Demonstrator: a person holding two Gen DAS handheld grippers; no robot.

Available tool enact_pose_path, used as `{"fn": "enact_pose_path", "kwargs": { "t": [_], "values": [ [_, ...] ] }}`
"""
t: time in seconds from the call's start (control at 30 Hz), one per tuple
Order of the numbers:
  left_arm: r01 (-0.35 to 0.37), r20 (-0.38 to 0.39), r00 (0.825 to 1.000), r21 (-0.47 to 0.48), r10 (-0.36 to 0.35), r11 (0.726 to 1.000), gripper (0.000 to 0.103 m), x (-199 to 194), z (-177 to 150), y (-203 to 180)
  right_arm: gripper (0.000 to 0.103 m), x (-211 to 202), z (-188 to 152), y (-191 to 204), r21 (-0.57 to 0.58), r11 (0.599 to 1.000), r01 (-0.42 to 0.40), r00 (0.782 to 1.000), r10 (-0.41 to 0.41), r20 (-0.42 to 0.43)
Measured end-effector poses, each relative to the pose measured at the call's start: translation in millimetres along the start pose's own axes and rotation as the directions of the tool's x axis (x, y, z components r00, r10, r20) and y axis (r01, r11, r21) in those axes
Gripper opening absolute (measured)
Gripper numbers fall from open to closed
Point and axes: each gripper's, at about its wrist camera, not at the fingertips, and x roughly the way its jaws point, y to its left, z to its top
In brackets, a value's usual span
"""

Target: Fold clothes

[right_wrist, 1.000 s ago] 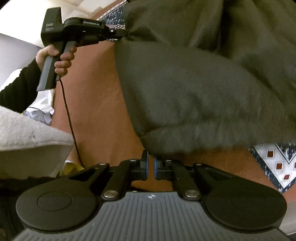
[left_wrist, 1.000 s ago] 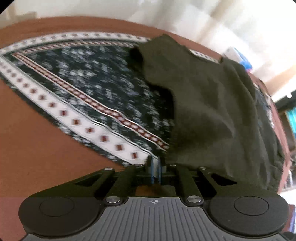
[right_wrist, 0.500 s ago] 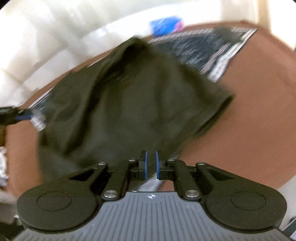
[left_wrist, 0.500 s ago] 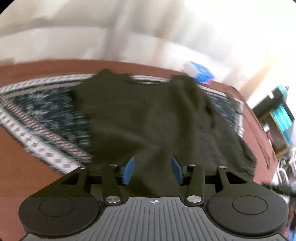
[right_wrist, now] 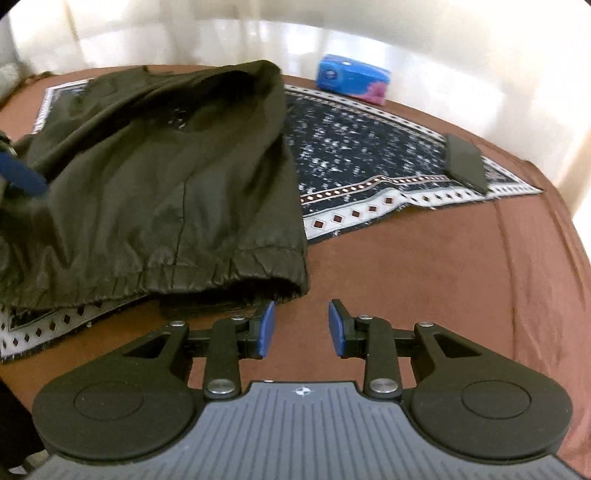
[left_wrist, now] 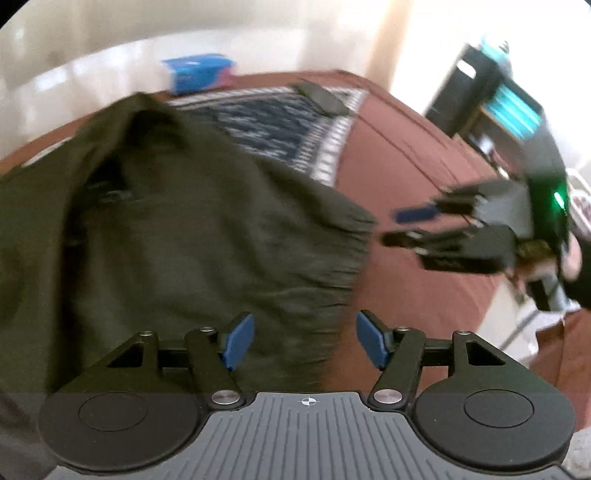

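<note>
A: We note the surface first: a broad spread of rust-brown cloth [right_wrist: 424, 266]; whether it covers a bed or a counter we cannot tell. On it lies a patterned mat [right_wrist: 362, 162], dark blue with white flecks, a red-and-white band and a pale diamond border.

B: We see the dark olive garment [right_wrist: 159, 184] lying across the near-left part of that mat, its gathered elastic hem toward us, reaching past the mat's near edge onto the brown cloth. It lies loosely, with an open fold at the far end.

A: Tongs, right [right_wrist: 301, 328]: we record them parted, having just been opening, nothing between the blue pads [right_wrist: 266, 330]. They hang over bare brown cloth just beside the hem's corner, not touching it.

B: Tongs, left [left_wrist: 304, 341]: we record them released and wide, also just opened. The garment's hem shows between the pads in that view, but they do not press it. That view is blurred.

A: From the left view we also see the right tongs out over the brown cloth, beyond the garment's edge, with a hand [left_wrist: 574, 258] and dark sleeve behind.

B: Room: a blue packet [right_wrist: 352, 81] at the far edge near the mat's far border; a flat black object [right_wrist: 465, 164] on the mat's right corner; pale, bright curtains [right_wrist: 258, 33] behind; a dark shelf unit [left_wrist: 491, 99] at the right.
</note>
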Motion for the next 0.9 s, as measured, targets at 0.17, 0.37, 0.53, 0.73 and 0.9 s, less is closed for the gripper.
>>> {"fn": "enact_pose_path", "kwargs": {
  "t": [0.17, 0.37, 0.53, 0.73, 0.9],
  "values": [
    [-0.125, -0.026, 0.991, 0.113, 0.129, 0.986, 0.075, 42, -3, -33, 0.036, 19, 2, -7, 0.003, 0.997, -0.082, 0.997, 0.081, 0.018],
    [-0.255, 0.013, 0.967, 0.086, 0.255, 0.963, 0.075, 65, 7, -38, 0.037, 29, 6, -21, 0.112, 0.98, -0.162, 0.986, 0.157, 0.053],
    [-0.257, -0.03, 0.966, 0.026, 0.258, 0.966, 0.013, 82, 17, -28, 0.037, 40, 10, -24, 0.12, 0.979, -0.164, 0.986, 0.16, 0.039],
    [-0.242, 0.078, 0.963, -0.156, 0.257, 0.958, 0.0, 42, 30, -5, 0.006, 33, 17, -23, 0.181, 0.959, -0.217, 0.976, 0.217, 0.017],
    [-0.166, 0.25, 0.941, -0.245, 0.227, 0.955, 0.0, -29, 42, 12, 0.005, -19, 28, -18, 0.287, 0.903, -0.32, 0.947, 0.313, 0.071]
  ]
}}
